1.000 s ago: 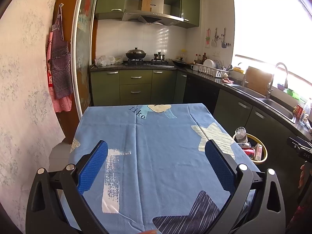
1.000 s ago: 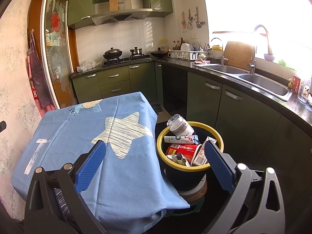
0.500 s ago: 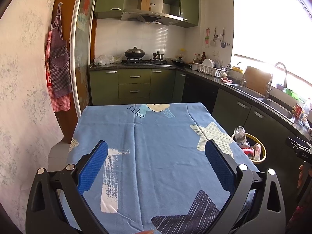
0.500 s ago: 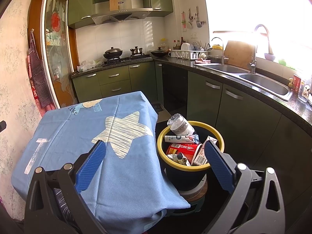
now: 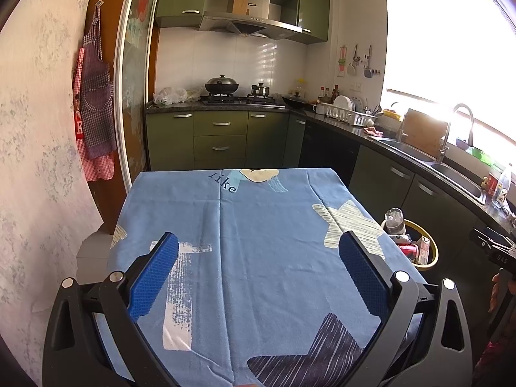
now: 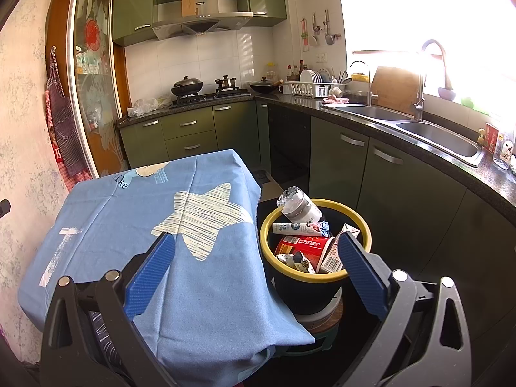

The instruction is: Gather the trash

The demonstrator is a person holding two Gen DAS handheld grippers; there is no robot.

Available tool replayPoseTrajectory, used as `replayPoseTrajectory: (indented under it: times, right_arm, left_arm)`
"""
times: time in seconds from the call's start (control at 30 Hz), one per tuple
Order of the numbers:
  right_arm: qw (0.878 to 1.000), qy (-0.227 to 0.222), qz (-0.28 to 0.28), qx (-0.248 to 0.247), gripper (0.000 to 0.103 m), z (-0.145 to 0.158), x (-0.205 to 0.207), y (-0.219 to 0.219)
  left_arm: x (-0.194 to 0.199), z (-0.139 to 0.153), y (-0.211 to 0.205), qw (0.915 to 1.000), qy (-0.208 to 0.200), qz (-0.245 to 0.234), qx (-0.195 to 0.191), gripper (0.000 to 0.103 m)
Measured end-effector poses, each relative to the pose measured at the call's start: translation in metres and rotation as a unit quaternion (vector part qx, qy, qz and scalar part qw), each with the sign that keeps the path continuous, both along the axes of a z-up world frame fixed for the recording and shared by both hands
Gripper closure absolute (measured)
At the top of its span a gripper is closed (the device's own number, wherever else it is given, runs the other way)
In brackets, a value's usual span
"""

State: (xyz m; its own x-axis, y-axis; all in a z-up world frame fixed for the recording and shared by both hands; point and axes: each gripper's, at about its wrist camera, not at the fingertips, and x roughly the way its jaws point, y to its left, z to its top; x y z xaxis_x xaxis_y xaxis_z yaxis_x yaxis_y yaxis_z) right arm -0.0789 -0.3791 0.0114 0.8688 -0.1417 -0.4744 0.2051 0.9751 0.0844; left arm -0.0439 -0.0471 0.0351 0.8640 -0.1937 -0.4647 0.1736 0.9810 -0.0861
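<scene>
Green cabinets (image 5: 221,135) run along the far wall under white tiles (image 5: 232,61), with a steel hood (image 5: 248,25) over the hob (image 5: 238,98). The dark worktop (image 6: 451,154) turns the corner towards a double sink (image 6: 419,129) below a window (image 5: 451,58) that glares white (nothing shows through it). A blue star-printed cloth (image 5: 258,242) covers the table; aprons (image 5: 95,103) hang on the mottled left wall.

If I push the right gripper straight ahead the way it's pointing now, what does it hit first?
Probably the blue tablecloth at the table's near corner, or the yellow rim of the trash bin just beside it. The right gripper, open and empty, aims at their boundary; depth is unclear.
</scene>
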Motion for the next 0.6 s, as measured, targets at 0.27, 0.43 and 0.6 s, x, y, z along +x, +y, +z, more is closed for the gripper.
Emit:
replayPoseTrajectory:
  times: [0.27, 0.43, 0.6]
  right_arm:
    - [1.000, 0.001, 0.001, -0.001, 0.007, -0.004, 0.001, 0.003]
    - [1.000, 0.004, 0.003, -0.001, 0.007, -0.007, 0.003, 0.003]
    - [1.000, 0.008, 0.004, 0.001, 0.007, -0.009, 0.007, 0.004]
  left_arm:
    - [0.004, -0.003, -0.002, 1.0000, 0.006, 0.004, 0.005, 0.005]
    - [0.005, -0.004, -0.006, 0.9999, 0.001, -0.012, 0.006, 0.005]
    - [0.010, -0.008, -0.010, 0.9998, 0.004, -0.011, 0.014, 0.005]
